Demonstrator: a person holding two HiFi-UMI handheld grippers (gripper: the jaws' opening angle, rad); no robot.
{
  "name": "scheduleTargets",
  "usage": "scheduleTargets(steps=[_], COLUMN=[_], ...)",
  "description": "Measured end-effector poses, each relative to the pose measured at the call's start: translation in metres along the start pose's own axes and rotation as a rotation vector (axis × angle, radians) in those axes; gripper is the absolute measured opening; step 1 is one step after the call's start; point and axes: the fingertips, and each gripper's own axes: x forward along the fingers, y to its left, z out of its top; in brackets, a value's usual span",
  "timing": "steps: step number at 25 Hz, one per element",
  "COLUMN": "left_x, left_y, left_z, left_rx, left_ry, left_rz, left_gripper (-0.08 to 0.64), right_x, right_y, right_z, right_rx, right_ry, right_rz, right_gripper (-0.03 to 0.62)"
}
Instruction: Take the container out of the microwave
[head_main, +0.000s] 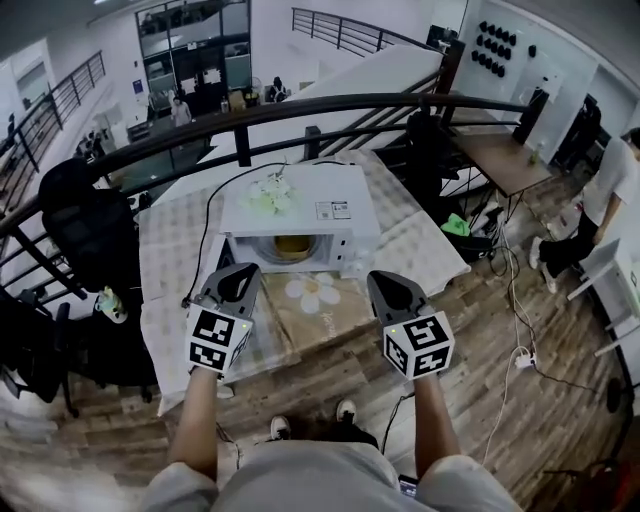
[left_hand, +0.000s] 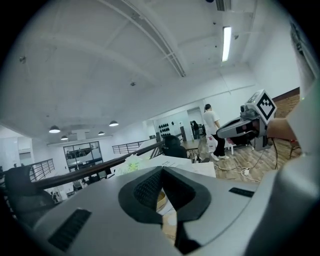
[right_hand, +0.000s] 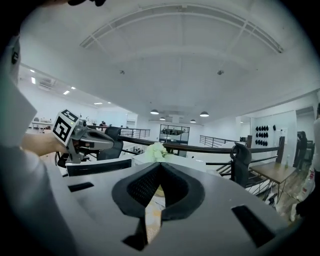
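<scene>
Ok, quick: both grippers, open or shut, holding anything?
Left gripper: shut, nothing between the jaws.
Right gripper: shut, nothing between the jaws.

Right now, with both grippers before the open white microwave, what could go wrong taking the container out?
The left gripper and right gripper are both shut; reaching in so could shove the yellowish round container deeper into the white box-shaped microwave. A knock against the microwave could topple the pale green bunch on top.

The left arm (head_main: 196, 425) and right arm (head_main: 433, 425) stretch forward side by side. The left claw (head_main: 240, 272) and right claw (head_main: 386, 282) point ahead, jaws closed, empty.
</scene>
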Motion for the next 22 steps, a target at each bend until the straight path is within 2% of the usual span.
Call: scheduleTargets(steps=[3, 9, 16, 22], left_x=[0.020, 0.080, 0.148, 0.196], left_y=[-0.001, -0.009, -0.021, -0.021], left_z=[-0.006, -0.035, -0.092, -0.144], left_rx=[-0.038, -0.009, 0.067, 0.084], left_ry=[0.021, 0.096, 0.241, 0.344], left_rz=[0.011, 0.022, -0.016, -0.059], left_gripper=[0.017, 0.017, 0.018, 0.020], right_x=[0.018, 0.058, 0.093, 0.112], right_y=[-0.019, -0.055, -0.073, -0.083], right_z=[-0.007, -0.031, -0.079, -0.112], right_rx=[-0.015, -0.025, 0.014, 0.011], right_ry=[0.033, 0.079, 0.130, 0.179], right_rz=[0.039, 0.103, 0.187, 0.230], right_gripper=[0.012, 0.012, 0.012, 0.011])
